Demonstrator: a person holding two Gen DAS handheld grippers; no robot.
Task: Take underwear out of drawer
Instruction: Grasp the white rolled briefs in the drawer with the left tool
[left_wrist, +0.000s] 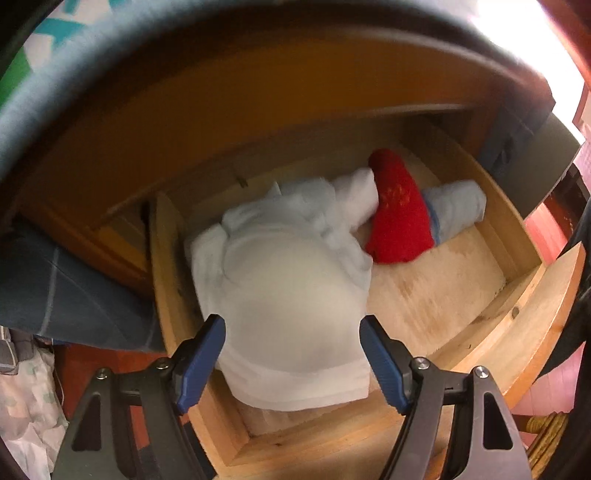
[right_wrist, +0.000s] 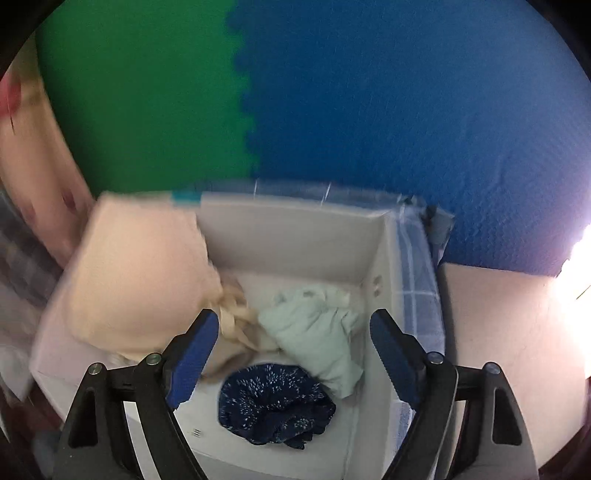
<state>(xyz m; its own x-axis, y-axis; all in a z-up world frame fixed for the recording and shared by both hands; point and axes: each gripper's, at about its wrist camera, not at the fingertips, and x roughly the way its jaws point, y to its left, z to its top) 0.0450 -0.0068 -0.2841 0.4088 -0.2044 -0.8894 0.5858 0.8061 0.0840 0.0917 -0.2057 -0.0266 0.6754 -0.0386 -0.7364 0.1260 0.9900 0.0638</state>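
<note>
**Operator:** Looking down my left gripper (left_wrist: 291, 325), I find its fingers spread wide over the open wooden drawer (left_wrist: 524, 236), pinching nothing. A white bra (left_wrist: 291, 306) lies between the tips at the near left of the drawer, on a heap of white underwear (left_wrist: 317, 206).

**Inspector:** Anything crowding it?

**Operator:** A red garment (left_wrist: 399, 214) leans against the heap, with a pale blue roll (left_wrist: 458, 210) just behind it. The cabinet front (left_wrist: 221, 110) overhangs the back of the drawer.

**Inspector:** And the right side?

**Operator:** My right gripper (right_wrist: 293, 332) hangs with fingers spread and empty above a white box (right_wrist: 295, 236). Inside I see a beige bra (right_wrist: 144, 280) at the left wall, a mint cloth (right_wrist: 314, 332) and a dark speckled garment (right_wrist: 277, 406). Green and blue mats (right_wrist: 406, 110) lie beyond.
</note>
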